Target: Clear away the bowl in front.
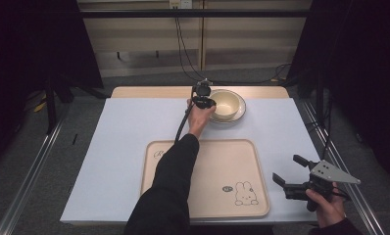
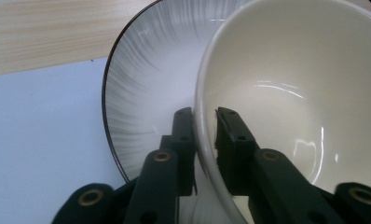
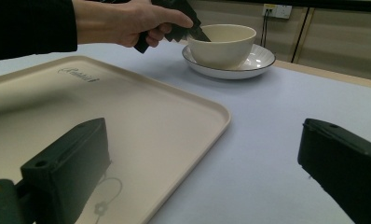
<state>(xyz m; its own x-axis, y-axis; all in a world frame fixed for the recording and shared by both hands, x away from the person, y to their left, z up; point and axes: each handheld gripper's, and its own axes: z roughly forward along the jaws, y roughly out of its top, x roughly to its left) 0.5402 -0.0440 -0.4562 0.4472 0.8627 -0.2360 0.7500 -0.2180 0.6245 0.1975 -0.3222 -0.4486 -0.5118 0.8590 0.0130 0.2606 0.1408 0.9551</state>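
- Left hand-held gripper (image 1: 203,102) far out over the worktop (image 1: 114,147), at the near-left edge of the bowl (image 1: 226,104); jaws closed on the bowl's wall, one inside and one outside, as seen in the left gripper view.
- Pinched there: the cream wall of the bowl (image 2: 286,93), thin between the two black pads, with a very narrow gap left for it.
- Bowl upright, on a plate (image 1: 240,113) with a dark rim line, at the far side of the worktop, just past the far edge of the tray (image 1: 207,171).
- Relation for the next move, as a judgement: bowl directly in front of the left hand-held gripper and already gripped; tray between the bowl and the person, so likely a lift and a pull back toward the body.
- No long axis on a round bowl; the grip on one side only, so some risk of tilt when lifted.
- Inside the bowl: nothing to see, only shine on the glaze. On the plate: the bowl alone.
- Tray flat and bare, with a small rabbit drawing (image 1: 246,192) near its right front corner.
- Right hand-held gripper (image 1: 291,177) at the near right corner of the worktop, beside the tray, well apart from the bowl; jaws wide apart, nothing between them.
- Left hand clearly the nearer one to the bowl; right hand far and idle.
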